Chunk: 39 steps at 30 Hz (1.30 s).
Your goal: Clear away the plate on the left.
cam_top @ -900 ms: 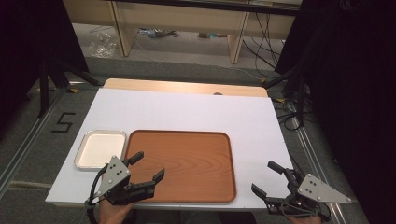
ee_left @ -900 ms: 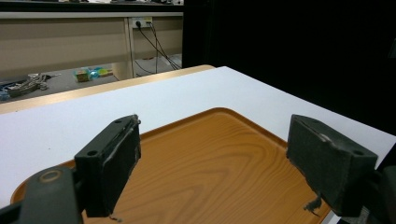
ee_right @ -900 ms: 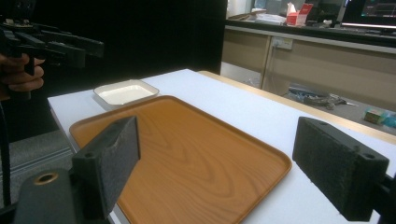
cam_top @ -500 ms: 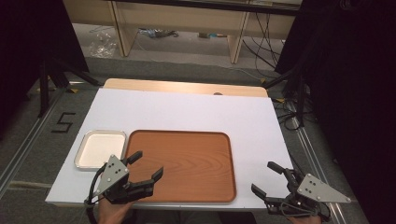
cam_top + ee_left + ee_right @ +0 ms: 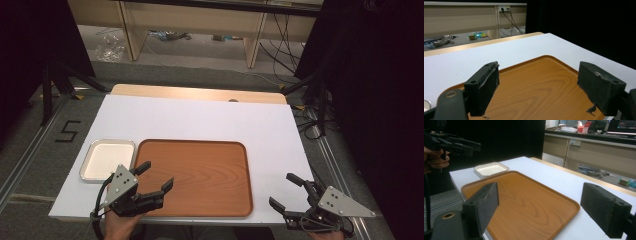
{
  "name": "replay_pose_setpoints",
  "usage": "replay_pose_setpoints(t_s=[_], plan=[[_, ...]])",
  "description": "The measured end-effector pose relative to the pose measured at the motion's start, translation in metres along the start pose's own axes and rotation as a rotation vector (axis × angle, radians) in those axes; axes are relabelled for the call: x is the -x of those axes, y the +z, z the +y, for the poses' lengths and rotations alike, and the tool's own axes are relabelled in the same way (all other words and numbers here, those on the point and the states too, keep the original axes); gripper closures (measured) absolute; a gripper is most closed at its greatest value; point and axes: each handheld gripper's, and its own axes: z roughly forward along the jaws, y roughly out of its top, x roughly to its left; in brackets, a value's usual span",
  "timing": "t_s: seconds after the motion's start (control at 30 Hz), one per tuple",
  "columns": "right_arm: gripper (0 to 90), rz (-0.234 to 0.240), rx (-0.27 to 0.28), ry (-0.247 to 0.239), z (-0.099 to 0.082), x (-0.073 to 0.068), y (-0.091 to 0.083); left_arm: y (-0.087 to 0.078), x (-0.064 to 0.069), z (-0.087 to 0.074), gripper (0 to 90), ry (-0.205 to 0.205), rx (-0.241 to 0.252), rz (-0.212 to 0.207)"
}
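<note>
Desk: a white-topped desk (image 5: 200,120) with a bare wooden strip along its far edge.
Wooden tray: the brown wooden tray (image 5: 200,175) lies flat near the desk's near edge, about midway between the side edges — nothing on it.
White dish: a small white rectangular dish (image 5: 107,160) sits just beside the tray's left rim, toward the near left corner of the desk.
Left gripper: the left gripper (image 5: 155,177) hovers over the near left corner of the tray, held in a hand (image 5: 117,227) that comes in at the desk's near edge; its jaws are spread wide with nothing between them, and in the left gripper view (image 5: 537,87) the tray's wood grain shows through the gap.
Right gripper: the right gripper (image 5: 286,191) hangs at the near right corner of the desk, apart from the tray's right rim — jaws spread, nothing held. In the right gripper view (image 5: 539,207) the tray and the dish lie beyond the open jaws.
</note>
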Motion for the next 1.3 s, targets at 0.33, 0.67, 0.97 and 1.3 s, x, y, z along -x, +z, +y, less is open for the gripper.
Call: replay_pose_setpoints(t_s=[0.33,0.67,0.97,1.3], plan=[[16.0,-0.007,0.032,-0.015,-0.001,0.002,0.001,0.002,-0.012,0.0,17.8,-0.001,-0.007,0.061],[16.0,-0.008,0.026,-0.002,-0.002,0.003,0.002,0.003,-0.036,0.001,18.4,0.022,-0.022,0.173],[16.0,-0.014,0.026,-0.017,-0.001,0.001,0.001,0.006,-0.065,-0.005,18.8,-0.062,-0.077,0.241],[16.0,-0.007,0.019,-0.025,0.0,0.001,0.004,0.012,-0.087,-0.011,19.1,-0.037,-0.116,0.321]])
